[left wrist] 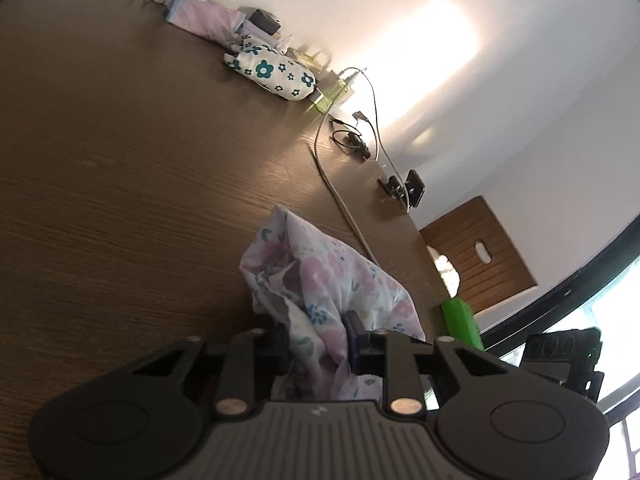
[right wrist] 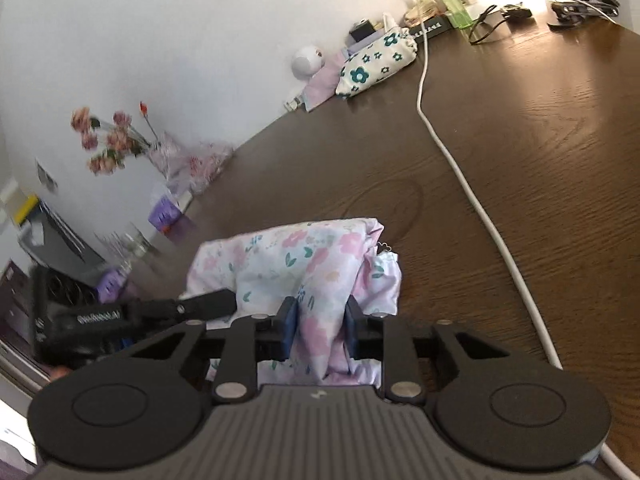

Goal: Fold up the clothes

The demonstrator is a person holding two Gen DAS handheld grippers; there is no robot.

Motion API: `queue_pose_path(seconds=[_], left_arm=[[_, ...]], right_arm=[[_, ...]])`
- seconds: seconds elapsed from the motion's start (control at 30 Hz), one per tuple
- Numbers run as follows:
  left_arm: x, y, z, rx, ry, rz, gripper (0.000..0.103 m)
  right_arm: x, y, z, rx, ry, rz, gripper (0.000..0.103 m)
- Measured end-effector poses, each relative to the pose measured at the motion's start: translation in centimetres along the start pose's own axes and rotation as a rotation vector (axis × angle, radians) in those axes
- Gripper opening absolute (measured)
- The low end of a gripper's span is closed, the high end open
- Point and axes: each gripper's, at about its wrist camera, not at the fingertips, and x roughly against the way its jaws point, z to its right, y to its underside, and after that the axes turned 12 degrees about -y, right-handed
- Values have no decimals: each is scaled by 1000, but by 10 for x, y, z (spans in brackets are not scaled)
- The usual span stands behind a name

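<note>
Gripper (right wrist: 319, 330) pinching garment (right wrist: 296, 264), tabletop (right wrist: 520, 184) beyond.

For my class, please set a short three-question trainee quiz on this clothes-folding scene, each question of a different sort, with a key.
1. True or false: the left tool is shut on the bunched pastel floral garment.
2. What does the right tool grip? A) the white cable B) the pastel floral garment C) the cream pouch with teal flowers
3. Fill in: the garment rests on a dark brown wooden ____.

Key: 1 true; 2 B; 3 table.
</note>
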Motion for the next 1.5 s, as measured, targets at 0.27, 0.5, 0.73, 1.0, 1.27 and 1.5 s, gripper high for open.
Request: queue_pose_path(seconds=[0.27,0.5,0.73,1.0,1.27,1.5], left_arm=[[55,4,11,-43,-52,141,80],[70,37,32,-127,-58,241,88],[69,39,22,-61,-45,267,86],[44,41,40,-155,-54,234,85],[32,38,50,-193,-26,164,58],[12,27,19,-8,-36,41,9]], right_arm=[[7,-3,-5,59,51,27,64],[0,2,-3,62,41,12,61],[-1,6,-5,61,41,18,46],[-4,7,-8,66,46,17,43],[-5,9,-9,72,43,17,43],[-2,11,-9,75,55,29,37]])
